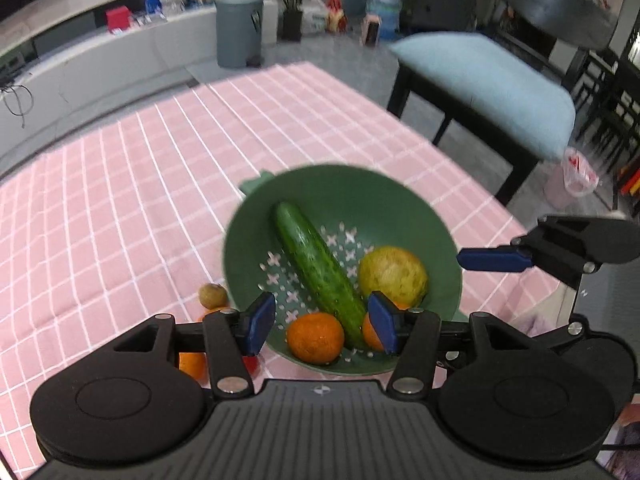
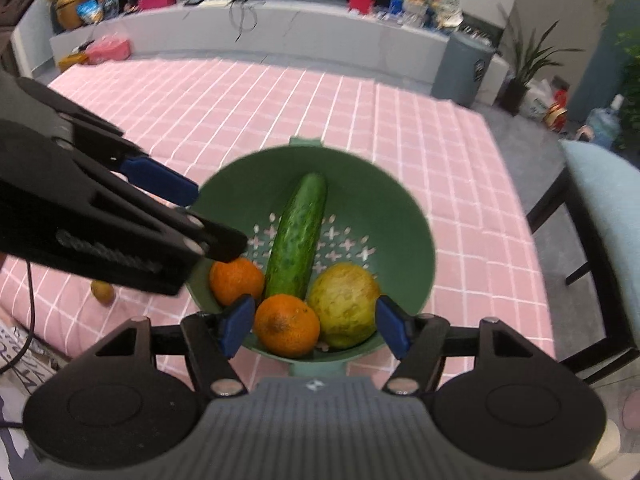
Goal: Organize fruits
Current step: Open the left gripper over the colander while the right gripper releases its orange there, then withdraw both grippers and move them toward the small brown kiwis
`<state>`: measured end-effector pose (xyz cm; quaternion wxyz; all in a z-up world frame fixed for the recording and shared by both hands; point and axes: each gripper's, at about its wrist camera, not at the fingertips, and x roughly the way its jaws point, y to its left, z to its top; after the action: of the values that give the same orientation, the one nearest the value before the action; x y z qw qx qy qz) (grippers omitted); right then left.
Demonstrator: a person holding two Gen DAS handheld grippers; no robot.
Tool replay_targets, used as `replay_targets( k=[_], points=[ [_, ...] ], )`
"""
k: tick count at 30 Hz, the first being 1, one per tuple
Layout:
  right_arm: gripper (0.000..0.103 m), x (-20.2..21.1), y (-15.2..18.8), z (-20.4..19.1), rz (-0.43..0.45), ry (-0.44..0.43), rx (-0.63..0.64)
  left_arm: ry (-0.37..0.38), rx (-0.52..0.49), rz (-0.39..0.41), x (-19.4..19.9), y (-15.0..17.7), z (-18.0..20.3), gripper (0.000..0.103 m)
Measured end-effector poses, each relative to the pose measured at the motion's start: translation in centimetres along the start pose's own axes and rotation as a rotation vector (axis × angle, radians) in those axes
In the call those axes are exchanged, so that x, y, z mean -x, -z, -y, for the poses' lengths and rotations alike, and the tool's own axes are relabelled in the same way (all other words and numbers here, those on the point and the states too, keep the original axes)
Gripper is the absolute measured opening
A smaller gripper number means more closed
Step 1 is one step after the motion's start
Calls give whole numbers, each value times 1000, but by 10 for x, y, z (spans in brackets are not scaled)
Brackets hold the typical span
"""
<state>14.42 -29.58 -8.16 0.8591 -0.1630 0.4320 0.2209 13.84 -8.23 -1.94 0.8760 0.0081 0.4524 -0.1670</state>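
A green colander (image 1: 344,176) (image 2: 400,196) sits on the pink checked tablecloth. In it lie a cucumber (image 1: 316,264) (image 2: 298,236), a yellow-green round fruit (image 1: 394,276) (image 2: 344,304) and two oranges (image 1: 316,338) (image 2: 236,280). My left gripper (image 1: 322,322) hovers open over the colander's near rim, nothing pressed between its pads. My right gripper (image 2: 316,326) is open above the front orange (image 2: 286,330) and the yellow-green fruit, clear of both. Outside the colander on the left lie a kiwi (image 1: 213,295) (image 2: 103,291) and another orange (image 1: 192,364), half hidden under my left finger.
A bench with a light blue cushion (image 1: 492,80) stands past the table's right edge. A grey bin (image 1: 239,30) and a low white cabinet (image 2: 256,36) with clutter are behind the table. The pink cloth (image 1: 140,168) stretches bare to the far left.
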Motion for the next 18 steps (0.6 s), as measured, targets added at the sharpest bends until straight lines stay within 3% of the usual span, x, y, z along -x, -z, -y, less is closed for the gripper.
replay_targets(
  k=[12,18],
  points=[
    [64,35,13,-30,206,-11,-187,-28,54,160,64,26,-32,64],
    [63,38,19,-62,278,-48,-184,-61,78,190,75,49,-52,63]
  ],
)
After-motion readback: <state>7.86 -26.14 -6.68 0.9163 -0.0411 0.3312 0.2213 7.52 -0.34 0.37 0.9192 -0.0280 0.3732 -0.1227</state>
